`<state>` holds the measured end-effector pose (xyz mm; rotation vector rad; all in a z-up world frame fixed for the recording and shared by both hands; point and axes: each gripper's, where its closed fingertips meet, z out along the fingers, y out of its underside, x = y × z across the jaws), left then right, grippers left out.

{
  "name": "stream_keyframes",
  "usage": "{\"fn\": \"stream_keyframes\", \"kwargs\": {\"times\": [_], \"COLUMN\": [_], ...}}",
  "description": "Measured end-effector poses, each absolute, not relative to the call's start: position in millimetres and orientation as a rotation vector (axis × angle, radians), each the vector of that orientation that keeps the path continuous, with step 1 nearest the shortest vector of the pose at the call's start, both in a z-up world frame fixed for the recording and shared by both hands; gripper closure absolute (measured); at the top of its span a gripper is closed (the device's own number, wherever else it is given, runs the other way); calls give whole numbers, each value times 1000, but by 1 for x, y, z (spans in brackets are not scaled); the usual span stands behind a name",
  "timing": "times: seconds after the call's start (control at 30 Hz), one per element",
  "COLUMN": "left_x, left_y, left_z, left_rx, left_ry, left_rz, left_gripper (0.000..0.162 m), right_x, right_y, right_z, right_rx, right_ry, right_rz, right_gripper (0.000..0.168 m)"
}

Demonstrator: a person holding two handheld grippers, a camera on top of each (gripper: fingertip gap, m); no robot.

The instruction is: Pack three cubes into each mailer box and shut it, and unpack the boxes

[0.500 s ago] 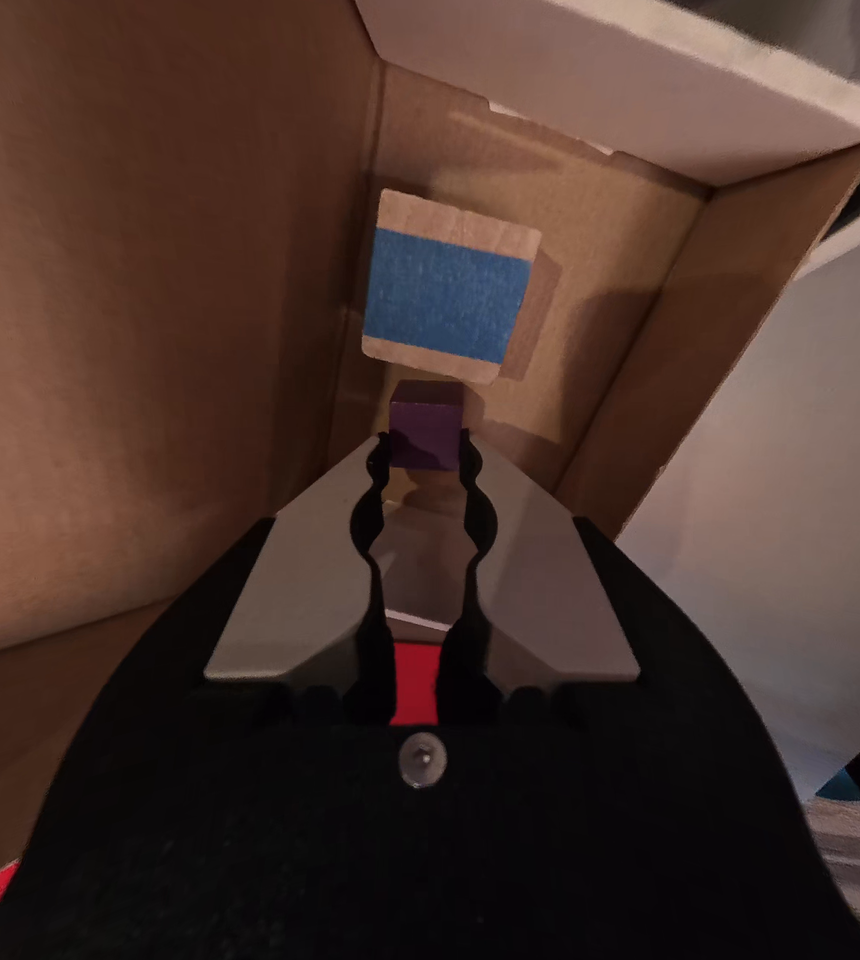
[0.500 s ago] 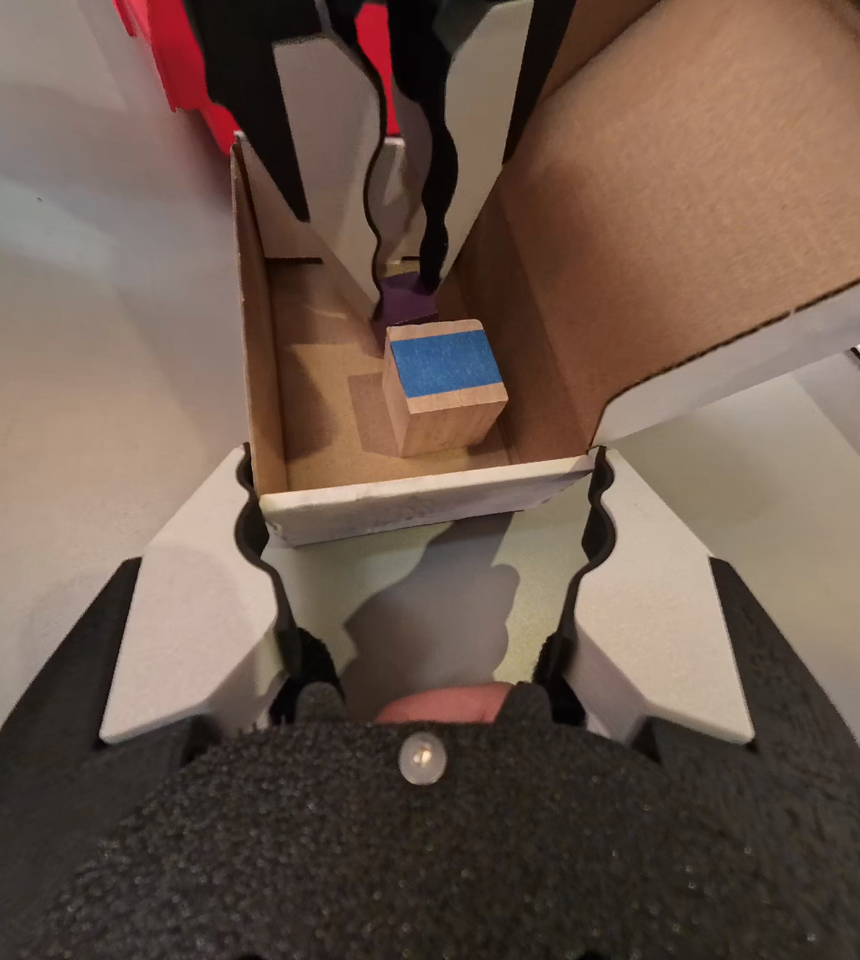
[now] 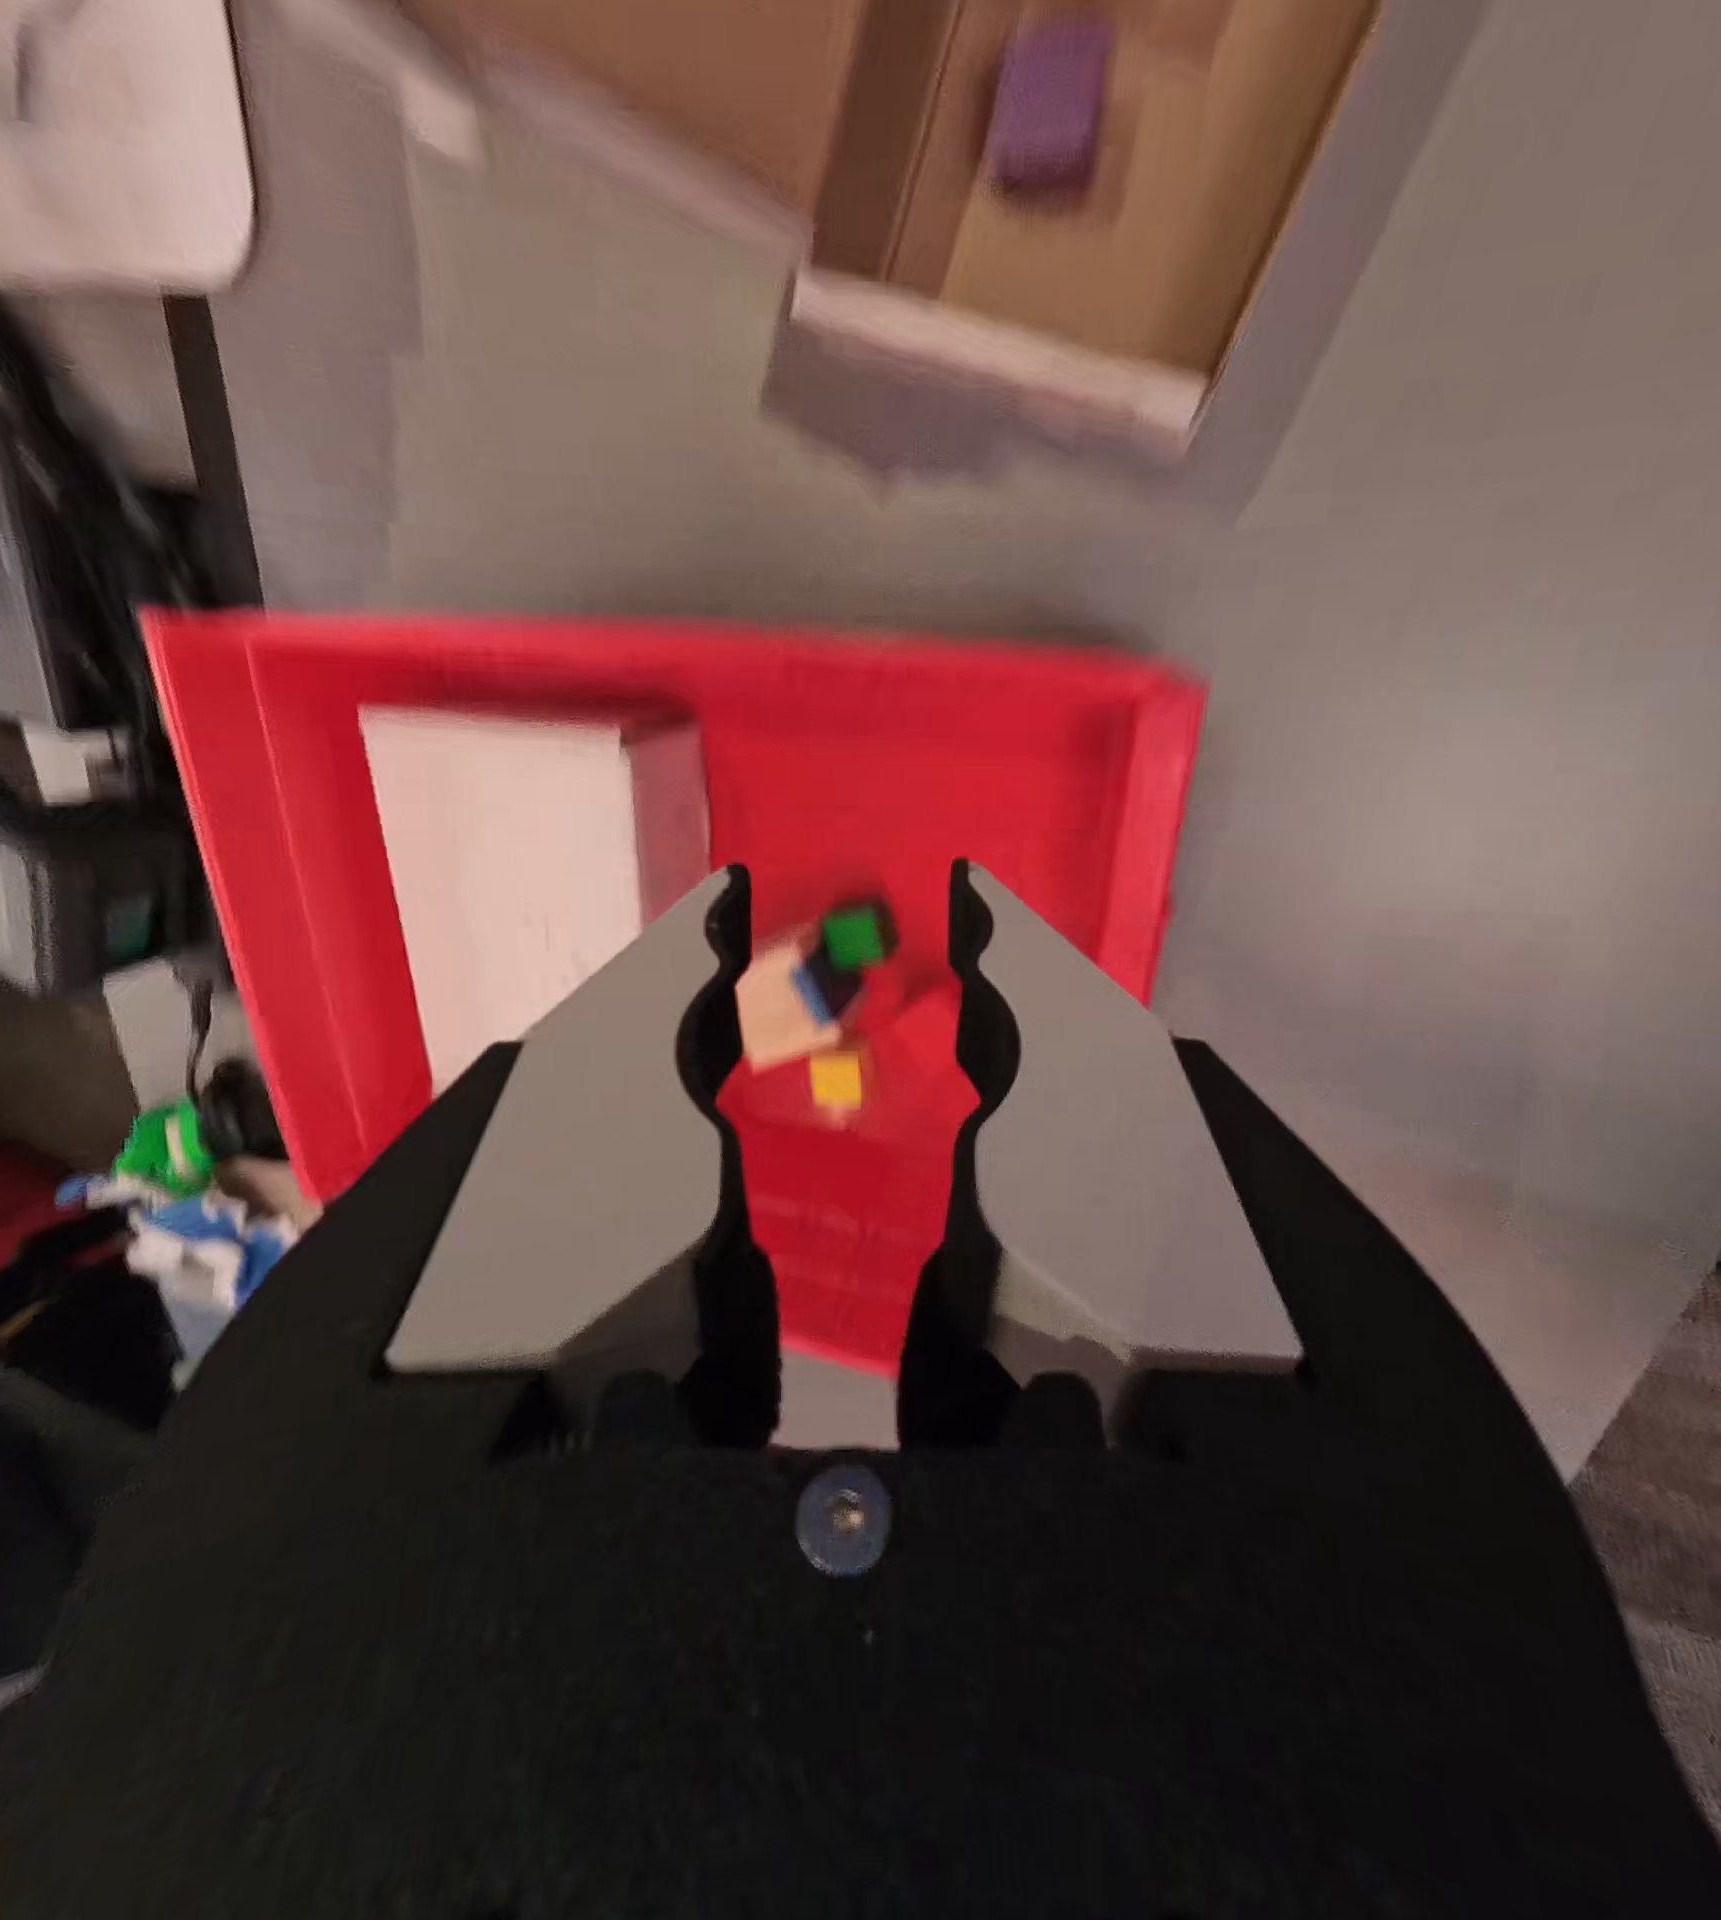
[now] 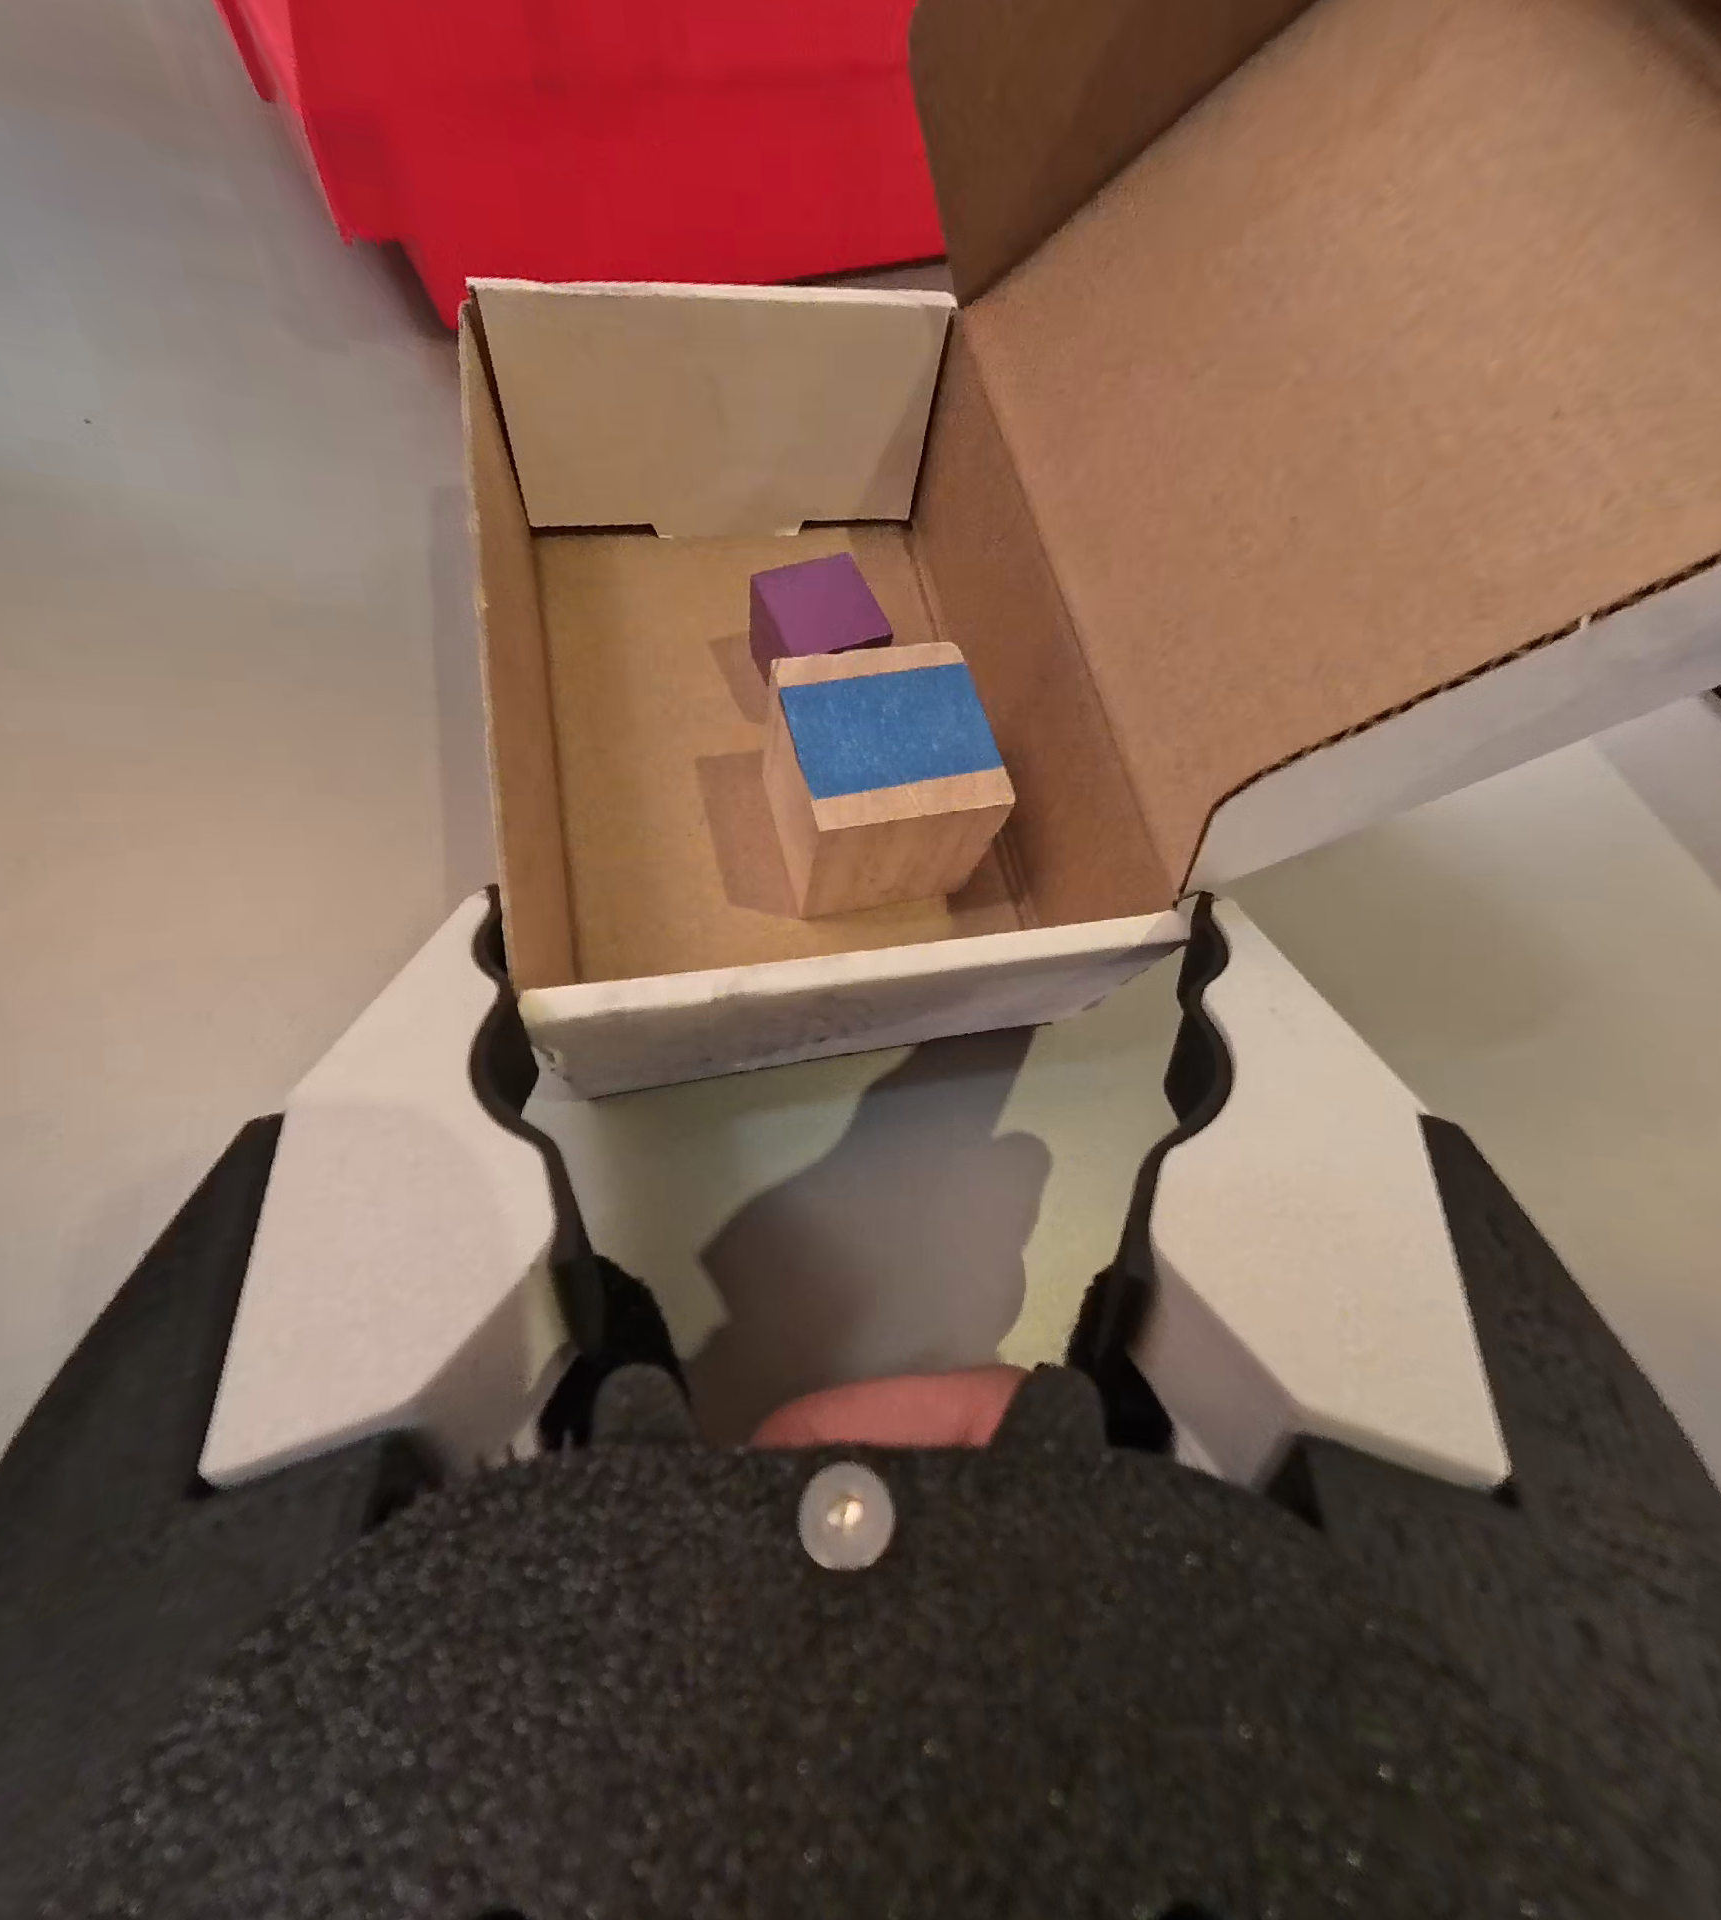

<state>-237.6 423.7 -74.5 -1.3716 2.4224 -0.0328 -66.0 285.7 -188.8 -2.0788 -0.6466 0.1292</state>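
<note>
An open white mailer box (image 4: 835,1013) with a brown inside stands on the table, lid up to the right. In it lie a small purple cube (image 4: 816,615) and a larger wooden cube with blue tape (image 4: 887,774). My right gripper (image 4: 840,945) is open, its fingertips on either side of the box's near wall. My left gripper (image 3: 840,904) is open and empty above a red tray (image 3: 1162,790). The tray holds a green cube (image 3: 854,935), a wooden cube with blue tape (image 3: 783,1003) and a yellow cube (image 3: 835,1081). The open box (image 3: 991,353) with the purple cube (image 3: 1048,114) shows blurred beyond the tray.
A closed white mailer box (image 3: 503,883) lies in the red tray's left part. The red tray (image 4: 627,135) stands just behind the open box. Left of the table is dark clutter with a green object (image 3: 165,1143). The table's edge and floor (image 3: 1687,1475) show at the right. The grippers' ends are close to 25 cm from one another.
My left gripper has let go of the purple cube in the box, pulled out and swung over the red tray. The right gripper has stayed open at the box's near wall.
</note>
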Motion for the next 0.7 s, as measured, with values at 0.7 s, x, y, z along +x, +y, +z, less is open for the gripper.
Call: {"fn": "stream_keyframes", "kwargs": {"times": [0.7], "left_x": [-331], "left_y": [528], "left_z": [-204], "left_rx": [-1723], "left_ry": [2562], "left_rz": [348], "left_gripper": [143], "right_x": [-66], "right_y": [286], "right_z": [-189], "right_rx": [-2081], "right_ry": [-652], "right_rz": [123], "right_gripper": [44]}}
